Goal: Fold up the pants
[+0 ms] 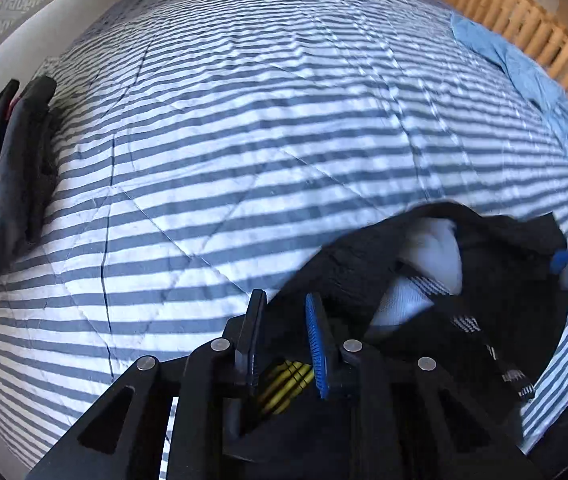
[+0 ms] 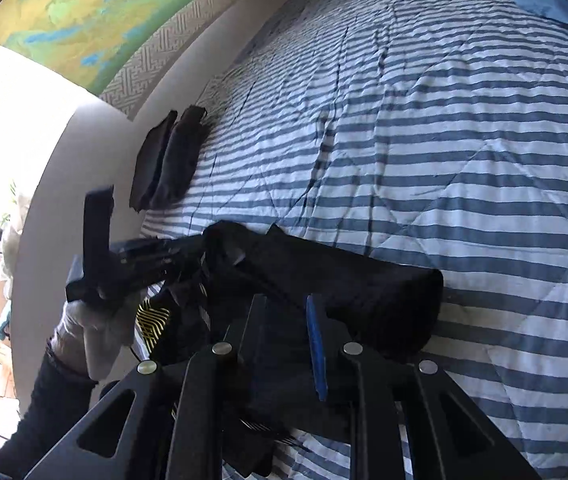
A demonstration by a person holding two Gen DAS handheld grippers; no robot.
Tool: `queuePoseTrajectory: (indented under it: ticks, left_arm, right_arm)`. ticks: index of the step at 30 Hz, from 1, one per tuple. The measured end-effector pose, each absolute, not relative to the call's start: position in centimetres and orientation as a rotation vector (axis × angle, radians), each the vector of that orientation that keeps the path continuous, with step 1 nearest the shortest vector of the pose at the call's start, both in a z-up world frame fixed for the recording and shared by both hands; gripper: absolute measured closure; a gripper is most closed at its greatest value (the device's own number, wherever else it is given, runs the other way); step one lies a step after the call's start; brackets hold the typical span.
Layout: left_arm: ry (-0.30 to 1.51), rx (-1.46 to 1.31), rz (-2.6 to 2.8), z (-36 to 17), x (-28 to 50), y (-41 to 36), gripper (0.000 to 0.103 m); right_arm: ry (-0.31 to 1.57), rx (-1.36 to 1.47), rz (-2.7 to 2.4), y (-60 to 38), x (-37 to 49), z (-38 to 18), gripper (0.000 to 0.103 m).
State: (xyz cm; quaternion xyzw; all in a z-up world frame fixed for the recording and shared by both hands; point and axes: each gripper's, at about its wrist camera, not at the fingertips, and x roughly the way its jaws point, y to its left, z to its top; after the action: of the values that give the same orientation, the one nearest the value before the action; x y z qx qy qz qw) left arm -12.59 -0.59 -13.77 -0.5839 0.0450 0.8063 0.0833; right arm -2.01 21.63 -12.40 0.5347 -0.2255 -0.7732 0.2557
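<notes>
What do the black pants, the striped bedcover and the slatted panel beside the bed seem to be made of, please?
Black pants: soft matte fabric, probably a knit or cotton; they crumple and drape, with a white lining showing.
Striped bedcover: woven cloth, likely padded cotton; fine wrinkles and stitched quilting lines.
Slatted panel: looks like light wood, warm orange-tan, smooth; blur leaves it open.

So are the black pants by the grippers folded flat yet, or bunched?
Bunched. The black pants lie crumpled on the striped quilt, white lining exposed, unlike the folded dark garments stacked at its edge.
</notes>
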Motion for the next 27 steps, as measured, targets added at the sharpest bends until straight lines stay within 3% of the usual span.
queuePoseTrajectory:
  ticks: [4, 6, 8, 10, 12, 14, 15, 17, 19, 25, 27]
  left_arm:
    - [0.094, -1.677, 2.451, -11.9, -11.2, -1.9, 0.074]
    - [0.184, -1.647, 2.451, -11.3, -9.3, -1.4, 0.062]
    - [0.262, -1.628, 2.492, -11.1, -7.8, -1.1, 0.057]
    - [0.262, -1.666, 2.476, -12.0, -7.3, -1.0, 0.057]
    - [0.298, -1.687, 2.486, -13.3, -8.2, -1.1, 0.057]
    - [0.277, -1.69, 2.464, -14.2, -9.3, -0.6, 0.057]
    - [0.278, -1.692, 2.439, -14.7, -9.9, 0.0, 0.061]
    - [0.297, -1.719, 2.39, -15.5, -10.5, 0.8, 0.083]
    - [0.266, -1.703, 2.384, -15.0, -10.6, 0.8, 0.084]
    - [-0.054, -1.653, 2.508, -10.7, -13.0, -5.1, 0.084]
    - [0.005, -1.694, 2.583, -10.7, -14.2, -6.4, 0.073]
  right_arm:
    - [-0.553, 1.533, -2.189, 21.0, -4.0, -14.1, 0.084]
    - [-0.516, 1.532, -2.326, 21.8, -4.3, -13.5, 0.084]
    - [-0.436, 1.472, -2.428, 22.2, -4.1, -11.7, 0.084]
    - [-0.444, 1.422, -2.457, 22.7, -3.6, -10.7, 0.081]
    - [-0.446, 1.407, -2.484, 22.8, -3.2, -10.1, 0.068]
    - [-0.405, 1.443, -2.53, 22.8, -3.1, -10.5, 0.066]
    - [-0.389, 1.473, -2.535, 22.8, -3.2, -10.9, 0.066]
    - [-0.377, 1.556, -2.512, 22.6, -4.0, -12.5, 0.066]
    - [-0.372, 1.615, -2.492, 22.8, -4.2, -14.1, 0.066]
    - [-0.512, 1.594, -2.428, 23.9, -4.7, -14.9, 0.066]
    - [-0.522, 1.565, -2.447, 23.8, -4.8, -14.5, 0.066]
